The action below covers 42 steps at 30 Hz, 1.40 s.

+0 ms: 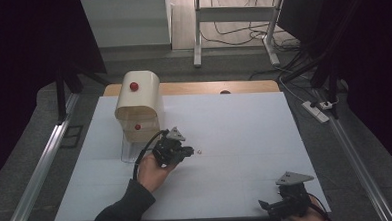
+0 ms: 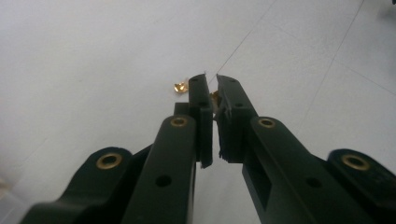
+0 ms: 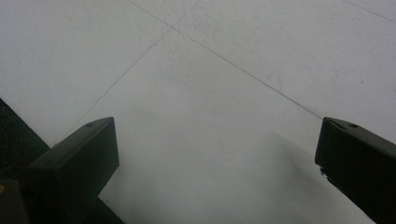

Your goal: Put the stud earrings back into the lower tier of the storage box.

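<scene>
Toward the left rear of the white worktop (image 1: 234, 119) we see a cream bread-box-shaped cabinet (image 1: 139, 105) with two red knobs (image 1: 134, 86), standing close to the worktop's left edge and just short of the wooden strip (image 1: 243, 86) at the back. A clear piece at its foot is hard to make out.

Just in front of and right of the cabinet, our left hand (image 1: 150, 173) holds the left gripper (image 1: 190, 152), lifted a little off the surface. Its fingers (image 2: 200, 100) are clenched almost together, and in the left gripper view a sliver of something golden and pale (image 2: 215, 99) sits pinched between them; most of it is hidden by the jaws, so we cannot tell what it is. A small golden scrap (image 2: 179, 87) lies on the worktop just beyond the tips; in the high view it is only a tiny speck right of the gripper.

From there the middle and right of the worktop offer wide open room up to the right edge.

At the near right corner, the right gripper (image 1: 264, 205) sits by the front edge, its hand cut off by the frame. Its fingers (image 3: 79, 154) stand released, wide apart, over bare white surface, with the dark front edge showing at lower left of its view.
</scene>
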### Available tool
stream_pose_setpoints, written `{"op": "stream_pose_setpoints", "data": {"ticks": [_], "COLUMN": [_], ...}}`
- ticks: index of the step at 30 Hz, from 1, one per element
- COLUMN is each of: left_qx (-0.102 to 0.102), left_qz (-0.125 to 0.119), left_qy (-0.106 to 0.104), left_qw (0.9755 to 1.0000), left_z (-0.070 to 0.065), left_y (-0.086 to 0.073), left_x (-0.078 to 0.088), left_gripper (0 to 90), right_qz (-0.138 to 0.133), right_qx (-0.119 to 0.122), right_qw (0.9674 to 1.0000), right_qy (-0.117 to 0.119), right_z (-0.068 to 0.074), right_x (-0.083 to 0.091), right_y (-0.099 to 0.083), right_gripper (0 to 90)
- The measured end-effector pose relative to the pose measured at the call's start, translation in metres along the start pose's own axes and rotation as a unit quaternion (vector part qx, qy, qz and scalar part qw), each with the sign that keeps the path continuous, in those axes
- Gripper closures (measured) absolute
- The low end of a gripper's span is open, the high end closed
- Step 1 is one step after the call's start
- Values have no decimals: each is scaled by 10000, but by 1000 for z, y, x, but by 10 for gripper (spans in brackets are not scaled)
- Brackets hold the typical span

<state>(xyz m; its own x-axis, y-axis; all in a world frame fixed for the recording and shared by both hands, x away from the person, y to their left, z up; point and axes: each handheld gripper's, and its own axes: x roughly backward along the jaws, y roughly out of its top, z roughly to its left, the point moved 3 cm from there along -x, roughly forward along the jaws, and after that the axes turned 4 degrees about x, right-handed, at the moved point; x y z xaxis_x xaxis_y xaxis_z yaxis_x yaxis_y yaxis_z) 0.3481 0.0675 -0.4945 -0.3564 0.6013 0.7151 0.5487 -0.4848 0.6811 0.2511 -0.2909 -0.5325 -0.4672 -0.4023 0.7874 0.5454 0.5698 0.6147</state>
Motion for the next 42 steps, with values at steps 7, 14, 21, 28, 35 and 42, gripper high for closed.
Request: {"op": "stream_pose_setpoints", "data": {"ticks": [7,14,21,28,35,42], "left_qx": [92,251,400,537,688,821], "left_qz": [-26,-106,-220,-297,-339,-353], "left_qy": [-5,30,118,241,370,525], "left_qw": [10000,9996,9989,9978,9964,9946], "left_z": [10,19,29,40,50,60], "left_y": [-8,-15,-22,-31,-41,-51], "left_x": [12,24,42,56,67,76], "left_gripper": [839,839,839,838,838,836], "right_qz": [-2,-5,-24,-16,-20,-17], "right_qx": [11,18,-5,-28,-31,-24], "right_qw": [10000,10000,10000,10000,10000,10000], "right_qy": [2,8,5,32,36,35], "right_z": [0,0,0,0,0,0], "right_x": [0,0,0,1,1,0], "right_y": [0,0,0,0,0,0], "right_gripper": [0,0,0,0,0,0]}}
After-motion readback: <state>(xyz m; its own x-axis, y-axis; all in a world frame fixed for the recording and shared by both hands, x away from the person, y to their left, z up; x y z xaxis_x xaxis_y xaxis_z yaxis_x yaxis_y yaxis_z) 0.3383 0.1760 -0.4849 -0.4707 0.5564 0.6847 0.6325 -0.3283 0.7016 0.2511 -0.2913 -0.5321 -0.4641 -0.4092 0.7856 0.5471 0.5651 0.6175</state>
